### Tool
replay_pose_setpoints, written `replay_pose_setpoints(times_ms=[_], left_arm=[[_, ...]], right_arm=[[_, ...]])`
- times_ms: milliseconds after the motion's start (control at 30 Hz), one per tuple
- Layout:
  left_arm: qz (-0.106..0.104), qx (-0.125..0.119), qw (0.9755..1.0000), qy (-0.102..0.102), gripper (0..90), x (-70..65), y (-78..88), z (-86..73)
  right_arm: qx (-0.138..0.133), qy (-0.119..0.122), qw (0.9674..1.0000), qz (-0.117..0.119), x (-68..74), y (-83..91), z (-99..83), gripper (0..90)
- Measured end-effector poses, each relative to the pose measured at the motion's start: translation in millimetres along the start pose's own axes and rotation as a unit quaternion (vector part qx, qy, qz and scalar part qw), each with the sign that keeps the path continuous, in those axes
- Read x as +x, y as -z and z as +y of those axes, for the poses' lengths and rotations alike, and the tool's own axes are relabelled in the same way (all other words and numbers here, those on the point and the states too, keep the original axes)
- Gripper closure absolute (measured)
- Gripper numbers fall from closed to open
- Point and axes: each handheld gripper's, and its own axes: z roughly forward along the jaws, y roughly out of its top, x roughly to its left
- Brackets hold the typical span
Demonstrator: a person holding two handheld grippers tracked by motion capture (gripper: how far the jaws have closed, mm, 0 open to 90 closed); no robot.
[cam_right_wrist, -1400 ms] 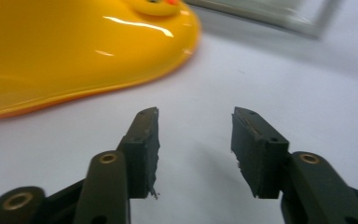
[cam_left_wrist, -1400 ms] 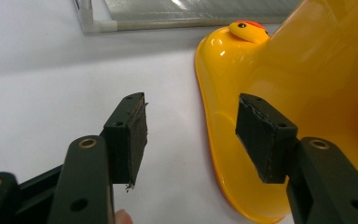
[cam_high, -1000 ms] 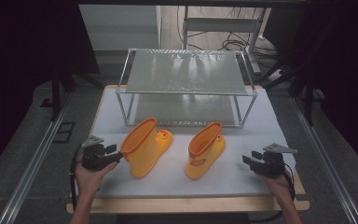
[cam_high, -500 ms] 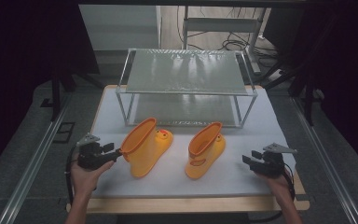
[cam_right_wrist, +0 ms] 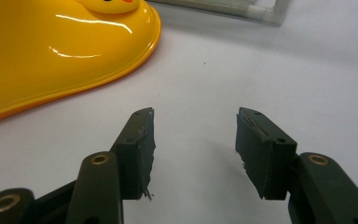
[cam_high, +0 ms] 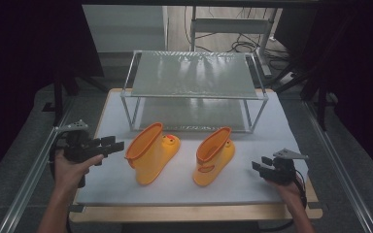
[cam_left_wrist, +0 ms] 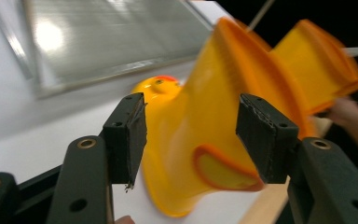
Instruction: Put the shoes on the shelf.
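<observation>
The left gripper [cam_high: 118,144] sits just left of the left boot [cam_high: 151,151], raised a bit off the mat. Its jaws are wide apart w/ nothing squeezed. In the left gripper view the boot's leg part [cam_left_wrist: 223,126] sits past the two black pads [cam_left_wrist: 129,135], looking like it's between them, but the pads don't press on it.

The right gripper [cam_high: 257,165] rests low at the right side of the mat, near the right boot [cam_high: 213,155] but not touching. Jaws apart too, just bare mat betw. them [cam_right_wrist: 195,144]. The pads [cam_right_wrist: 261,149] look rough and a bit frayed at the edges.

Both boots are yellow-orange, shiny, smooth like rubber or plastic. Each has a wide round top w/ a darker orange rim, and a little duck face on the toe [cam_left_wrist: 161,84]. They stand upright, side by side, on the white soft-looking mat [cam_high: 281,131], in front of the rack [cam_high: 194,73].

The rack has thin silver metal legs & two flat shelves, top and bottom, w/ a bumpy see-through look. The mat lies on a wood board [cam_high: 194,212].
</observation>
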Motion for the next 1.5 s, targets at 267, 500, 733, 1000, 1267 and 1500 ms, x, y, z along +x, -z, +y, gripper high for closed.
replay_pose_setpoints(times_ms=[267,500,733,1000,1267,1500], left_arm=[[-0.017,0.037,0.9985,-0.038,43.2,-27.8,-8.2,39.1],[-0.037,0.072,0.9941,-0.073,43.7,-58.6,-20.2,72.5],[-0.075,0.095,0.9892,-0.083,44.2,-82.2,-35.3,98.7],[-0.077,0.119,0.9859,-0.089,44.9,-98.1,-55.4,118.4],[-0.080,0.140,0.9822,-0.097,45.7,-109.8,-70.5,127.9],[-0.085,0.149,0.9804,-0.097,46.5,-114.2,-80.5,131.1]], right_arm=[[0.001,-0.001,1.0000,-0.001,0.4,-0.6,-0.1,47.0],[0.005,0.001,1.0000,0.000,1.2,-2.0,-0.7,47.0],[0.008,0.005,1.0000,-0.002,1.8,-3.1,-1.2,47.1],[0.010,0.003,0.9999,-0.002,2.0,-4.3,-1.6,47.1],[0.011,0.002,0.9999,-0.002,1.4,-4.5,-2.0,47.2],[0.012,0.002,0.9999,-0.002,2.0,-4.9,-2.2,47.1]])
